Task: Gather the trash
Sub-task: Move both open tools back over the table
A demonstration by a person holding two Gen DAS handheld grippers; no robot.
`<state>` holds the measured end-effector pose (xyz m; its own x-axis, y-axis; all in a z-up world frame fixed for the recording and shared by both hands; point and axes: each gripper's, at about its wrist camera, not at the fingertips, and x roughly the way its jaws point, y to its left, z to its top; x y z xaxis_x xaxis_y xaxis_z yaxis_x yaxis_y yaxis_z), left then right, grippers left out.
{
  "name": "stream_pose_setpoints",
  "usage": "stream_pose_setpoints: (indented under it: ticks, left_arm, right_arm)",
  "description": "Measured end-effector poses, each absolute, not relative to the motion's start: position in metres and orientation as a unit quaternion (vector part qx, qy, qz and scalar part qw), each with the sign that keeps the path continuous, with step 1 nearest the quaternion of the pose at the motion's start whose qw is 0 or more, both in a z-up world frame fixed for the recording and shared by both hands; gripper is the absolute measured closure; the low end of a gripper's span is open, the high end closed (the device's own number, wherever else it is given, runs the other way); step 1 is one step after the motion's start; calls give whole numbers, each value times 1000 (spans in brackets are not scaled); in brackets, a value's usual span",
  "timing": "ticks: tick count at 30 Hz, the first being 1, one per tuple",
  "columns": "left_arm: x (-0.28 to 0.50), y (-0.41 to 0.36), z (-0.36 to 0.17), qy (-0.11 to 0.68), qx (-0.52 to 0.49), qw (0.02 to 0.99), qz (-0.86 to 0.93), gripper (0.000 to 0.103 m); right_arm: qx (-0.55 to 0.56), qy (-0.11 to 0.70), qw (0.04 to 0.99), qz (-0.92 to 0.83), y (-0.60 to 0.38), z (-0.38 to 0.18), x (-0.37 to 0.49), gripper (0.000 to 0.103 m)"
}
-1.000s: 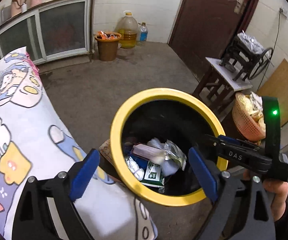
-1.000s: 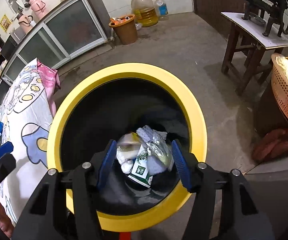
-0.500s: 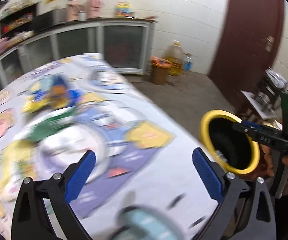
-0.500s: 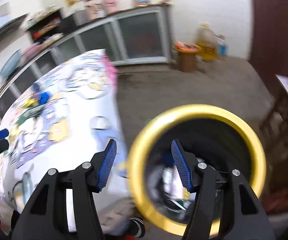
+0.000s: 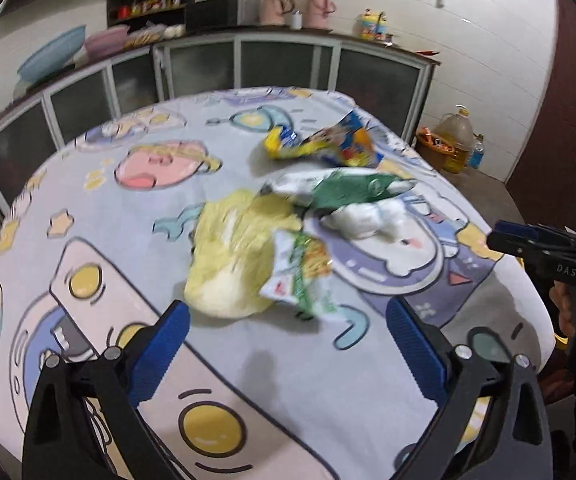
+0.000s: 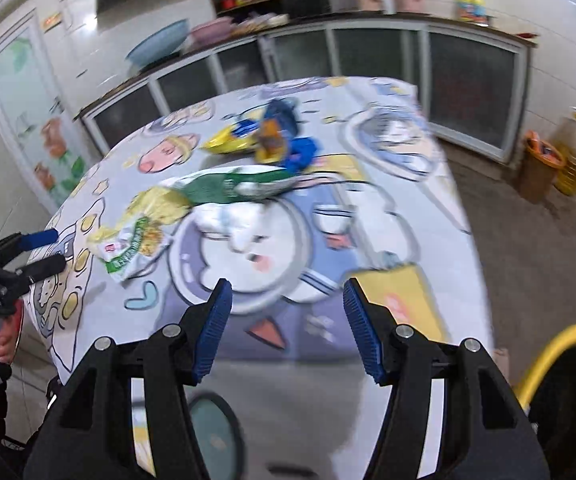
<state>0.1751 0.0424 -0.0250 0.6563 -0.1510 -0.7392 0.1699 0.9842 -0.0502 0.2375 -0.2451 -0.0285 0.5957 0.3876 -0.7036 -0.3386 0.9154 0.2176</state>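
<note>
Trash lies on the cartoon-print tablecloth: a crumpled yellow bag, a green-and-white wrapper, a green packet, a wad of white plastic and a yellow-blue snack bag. My left gripper is open above the near side of the table, just short of the yellow bag, nothing between its pads. My right gripper is open and empty over the table's near edge; the wrapper lies to its far left. The yellow-rimmed bin stands low on its right.
Glass-door cabinets run behind the table. On the floor by them are an orange bucket and an oil jug. A round teal object sits blurred at the table's near edge. A hand holds each gripper.
Both grippers have swung away from over the bin to the table. The bin has gone from the left view and is now at the right view's corner. The trash pile has come into view.
</note>
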Motion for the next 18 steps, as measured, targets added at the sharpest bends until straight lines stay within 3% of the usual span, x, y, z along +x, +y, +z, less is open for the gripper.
stream_pose_setpoints:
  ticks: [18]
  left_arm:
    - [233, 32, -65, 444, -17, 889, -112, 8]
  right_arm:
    - [14, 447, 865, 226, -191, -57, 299, 47]
